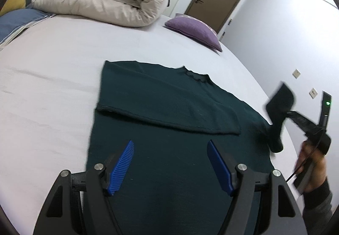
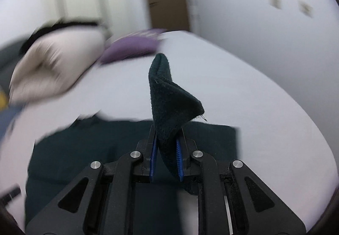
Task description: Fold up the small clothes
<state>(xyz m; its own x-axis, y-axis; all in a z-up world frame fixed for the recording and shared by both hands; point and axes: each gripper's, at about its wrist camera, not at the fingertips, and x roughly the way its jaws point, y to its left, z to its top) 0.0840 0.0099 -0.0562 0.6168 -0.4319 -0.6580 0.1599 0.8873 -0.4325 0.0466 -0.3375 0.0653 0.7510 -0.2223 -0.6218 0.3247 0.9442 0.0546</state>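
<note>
Sleeve point(image 2: 169, 105) pinched in right tool point(image 2: 166, 146), seemingly lifted; only left view shows left tool point(image 1: 170, 146) gaping, empty.

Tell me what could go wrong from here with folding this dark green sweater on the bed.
1. The right gripper pinches only a narrow bunch of the sleeve, so it might slip out mid-fold.
2. The left gripper hangs open above the dark green sweater, pinning nothing, so pulling the sleeve could drag the body and undo the other sleeve's fold.
</note>
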